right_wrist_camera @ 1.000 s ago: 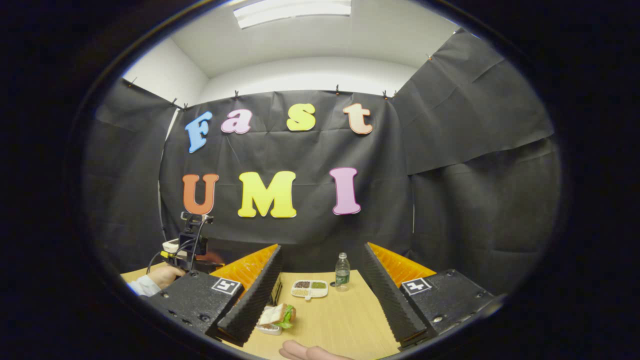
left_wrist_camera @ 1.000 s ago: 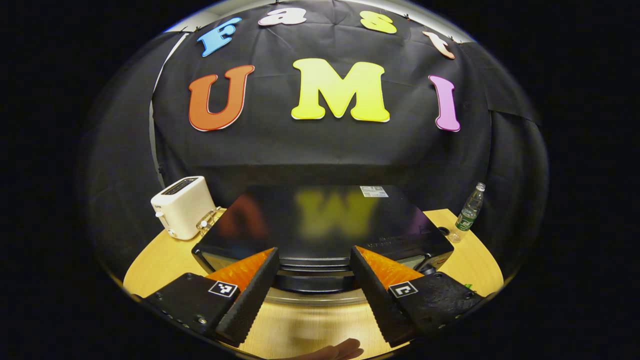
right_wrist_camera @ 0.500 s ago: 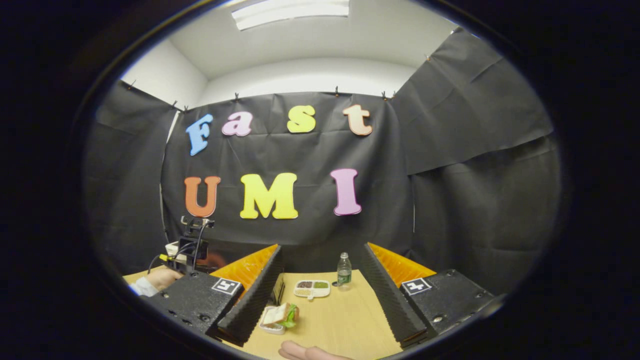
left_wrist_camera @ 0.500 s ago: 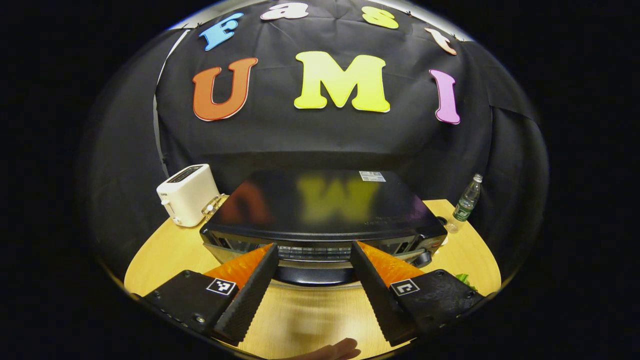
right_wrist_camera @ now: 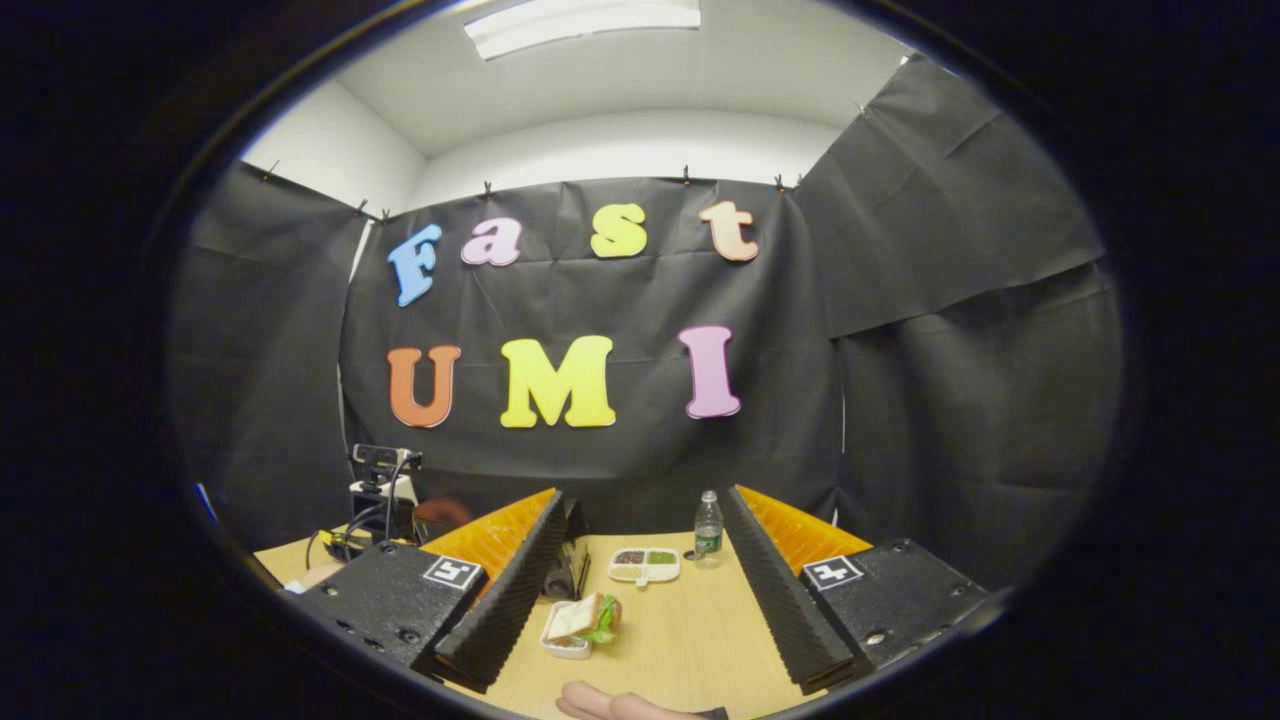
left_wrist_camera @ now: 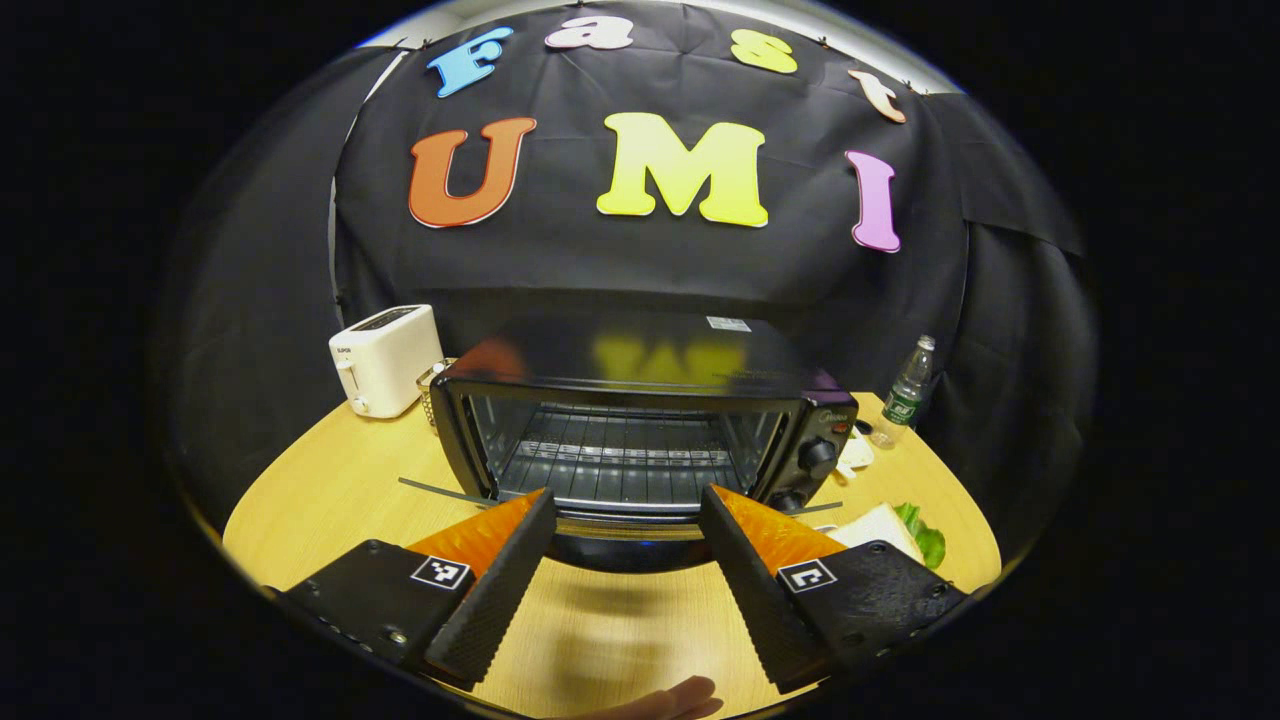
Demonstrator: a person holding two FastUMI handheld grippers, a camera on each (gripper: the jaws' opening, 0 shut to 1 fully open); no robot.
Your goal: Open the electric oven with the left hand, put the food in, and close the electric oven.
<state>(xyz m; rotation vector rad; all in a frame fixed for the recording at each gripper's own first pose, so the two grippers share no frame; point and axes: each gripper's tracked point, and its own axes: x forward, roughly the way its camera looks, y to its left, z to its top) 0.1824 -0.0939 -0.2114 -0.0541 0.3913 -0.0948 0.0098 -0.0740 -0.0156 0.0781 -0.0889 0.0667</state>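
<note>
1 oven (left_wrist_camera: 640, 400), 1 toaster (left_wrist_camera: 385, 358), 1 bottle (left_wrist_camera: 906, 392), 1 sandwich (right_wrist_camera: 590, 620) — 1 divided dish (right_wrist_camera: 645, 565), 2 grippers (left_wrist_camera: 622, 575) (right_wrist_camera: 642, 598).

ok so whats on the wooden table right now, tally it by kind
appliances: 2 (black electric oven, white toaster)
food items: 2 (sandwich with green lettuce, white divided snack tray)
clear plastic water bottles: 1
total: 5

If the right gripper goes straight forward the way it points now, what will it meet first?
Probably the sandwich in its small dish, low between the open fingers of the right gripper. Beyond it lie the divided snack tray and the water bottle. Depth is hard to judge.
</note>
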